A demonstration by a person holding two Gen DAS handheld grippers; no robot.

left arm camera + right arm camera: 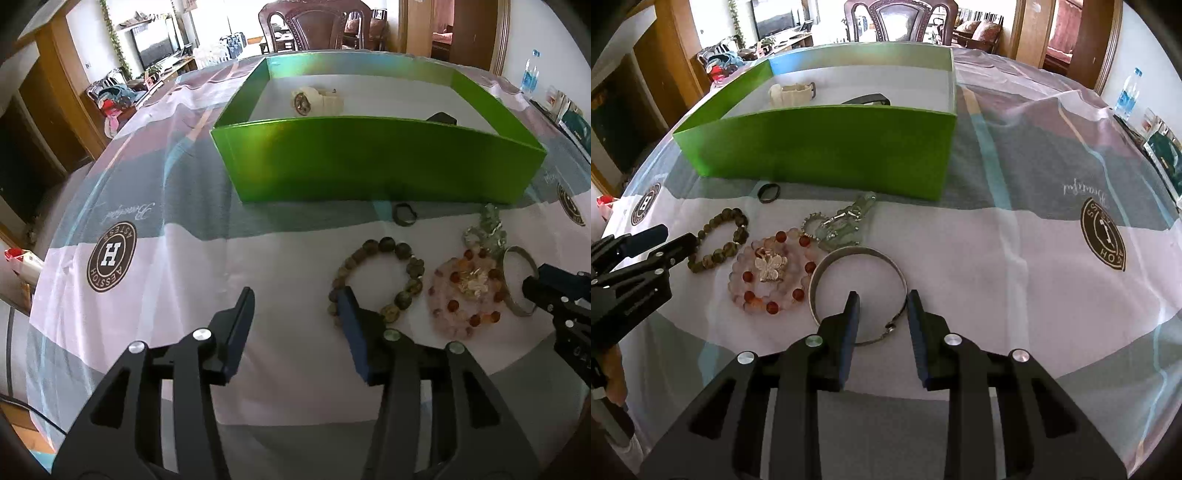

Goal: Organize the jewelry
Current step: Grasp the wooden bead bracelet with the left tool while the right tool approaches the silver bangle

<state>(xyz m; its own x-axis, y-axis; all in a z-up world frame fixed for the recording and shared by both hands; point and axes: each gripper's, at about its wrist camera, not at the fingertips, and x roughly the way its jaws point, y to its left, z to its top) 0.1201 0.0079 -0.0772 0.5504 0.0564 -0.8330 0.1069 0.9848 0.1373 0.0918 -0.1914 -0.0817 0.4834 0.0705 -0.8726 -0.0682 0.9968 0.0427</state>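
Right wrist view: right tongs point(881, 299) gape across the flat bangle point(858, 260), clasp nearest; left tongs point(295, 295) wide.

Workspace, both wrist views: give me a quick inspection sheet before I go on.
Surface: table under a clear-covered patterned cloth with round logos.
Job's things: green box holds a cream watch and a dark item; outside lie a dark bead bracelet, pink and red bead bracelet, silver bangle, crystal piece, small dark ring.
Clutter: water bottle and packets at the far right edge.
Grippers: left gripper open, by the dark beads; right gripper open, straddling the bangle rim.
Cables: dark cable at the left edge.
Surroundings: wooden chair, TV, doorways.
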